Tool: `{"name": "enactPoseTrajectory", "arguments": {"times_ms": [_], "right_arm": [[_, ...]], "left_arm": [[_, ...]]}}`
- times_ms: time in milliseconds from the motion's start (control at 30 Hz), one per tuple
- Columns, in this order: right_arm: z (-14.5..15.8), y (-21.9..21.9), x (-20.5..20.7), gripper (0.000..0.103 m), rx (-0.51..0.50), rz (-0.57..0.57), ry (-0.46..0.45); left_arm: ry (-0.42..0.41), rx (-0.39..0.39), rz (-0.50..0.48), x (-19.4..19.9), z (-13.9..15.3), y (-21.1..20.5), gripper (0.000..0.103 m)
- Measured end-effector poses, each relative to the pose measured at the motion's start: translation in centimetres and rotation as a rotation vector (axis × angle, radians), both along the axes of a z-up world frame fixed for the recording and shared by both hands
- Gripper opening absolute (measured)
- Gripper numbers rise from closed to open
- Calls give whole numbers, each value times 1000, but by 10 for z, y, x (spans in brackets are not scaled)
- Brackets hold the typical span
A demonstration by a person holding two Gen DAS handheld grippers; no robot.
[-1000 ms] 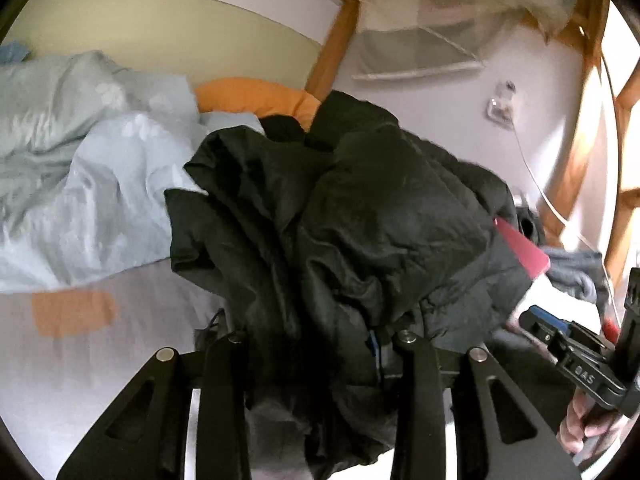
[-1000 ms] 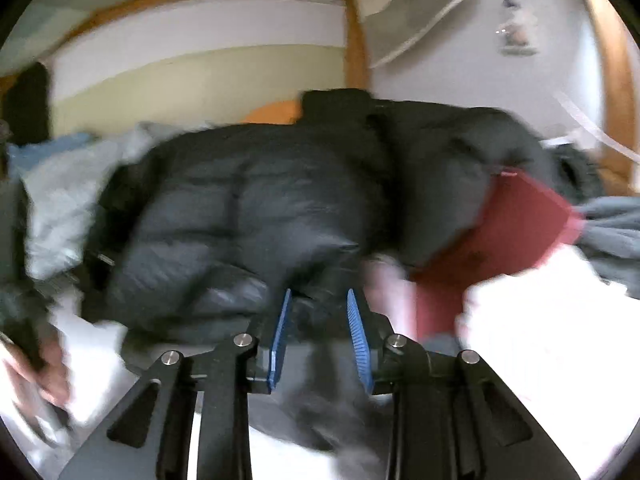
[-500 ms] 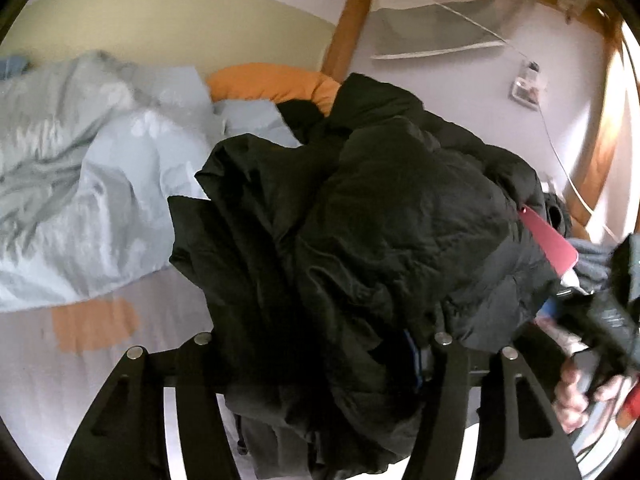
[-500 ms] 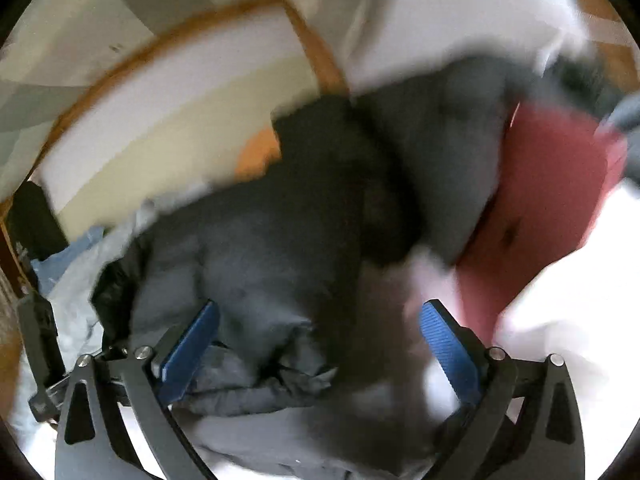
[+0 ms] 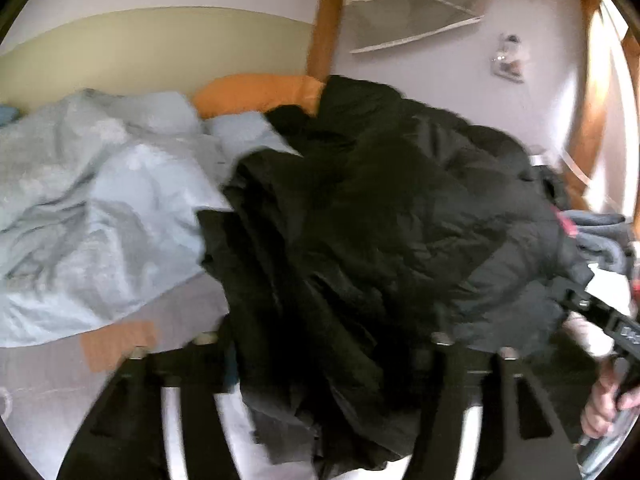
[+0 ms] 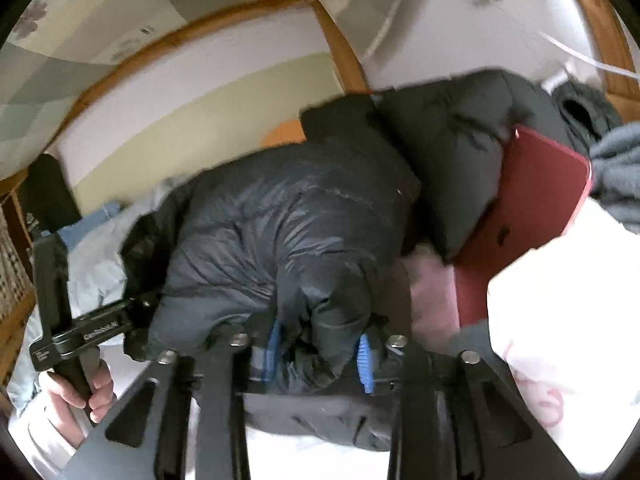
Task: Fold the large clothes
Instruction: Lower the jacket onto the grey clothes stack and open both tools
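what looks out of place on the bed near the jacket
A red tablet-like device is wedged at a tilt against the black puffer jacket, partly under its edge, on the bed where folding is happening. It looks like it could be knocked or buried.

I am in a home bedroom: ahead of my tool lies a bed [image 5: 52,380] with a rumpled pale blue duvet [image 5: 96,216], an orange pillow [image 5: 256,90] and a wooden frame [image 5: 326,20].

A black quilted puffer jacket [image 5: 400,240] lies crumpled in a bulky heap on the bed, its shiny padded fabric bunched into folds, one edge overlapping a pale blue duvet [image 5: 92,216], the far side against a red laptop [image 6: 532,200].
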State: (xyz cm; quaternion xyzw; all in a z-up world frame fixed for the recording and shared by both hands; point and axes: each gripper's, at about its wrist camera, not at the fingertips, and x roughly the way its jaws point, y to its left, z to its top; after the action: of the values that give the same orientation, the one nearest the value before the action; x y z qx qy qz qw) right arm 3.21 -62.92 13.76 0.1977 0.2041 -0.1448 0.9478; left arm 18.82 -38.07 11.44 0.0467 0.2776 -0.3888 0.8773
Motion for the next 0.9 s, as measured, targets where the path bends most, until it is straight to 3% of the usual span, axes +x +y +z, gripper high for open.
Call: {"name": "enactPoseTrajectory", "arguments": {"times_ms": [67,133,167,200,267,300,333,367,400,433,567,667,767,900], "right_arm": [[-3,0,-3,57,-16,-35,-4],[0,4,-15,64,-101,-68,-61],[4,9,-20,69,-164,-51,-102],[7,11,-22,70,-193,-36,-116],[13,12,-23,70,-192,-18,-123],[17,13,-25,70,-195,-26,-150],[23,16,-26,68,-212,-43,-180],[29,19,-25,52,-234,-44,-196],[34,20,-20,39,-253,-27,-191],[37,20,-12,18,-263,-4,-166],[30,9,35,13,-193,40,-38],[7,-6,64,12,-156,-20,68],[-6,-8,71,12,-198,-43,124],[-14,3,81,11,-298,-71,164]], "left_arm": [[-90,0,80,-11,2,9,70],[-263,-45,190,-38,14,26,82],[-359,-87,223,-53,20,36,94],[-431,-119,224,-66,28,41,96],[-488,-104,199,-75,41,39,93],[-493,-92,181,-75,45,35,76],[-492,-82,163,-74,48,30,63],[-471,-67,131,-70,51,25,39],[-436,-56,89,-64,52,18,24],[-415,-45,69,-59,51,11,19],[-350,85,132,-22,32,-23,15],[-169,112,51,36,0,-37,15],[-59,121,96,70,-32,-40,15],[-84,122,90,68,-50,-51,14]]}}
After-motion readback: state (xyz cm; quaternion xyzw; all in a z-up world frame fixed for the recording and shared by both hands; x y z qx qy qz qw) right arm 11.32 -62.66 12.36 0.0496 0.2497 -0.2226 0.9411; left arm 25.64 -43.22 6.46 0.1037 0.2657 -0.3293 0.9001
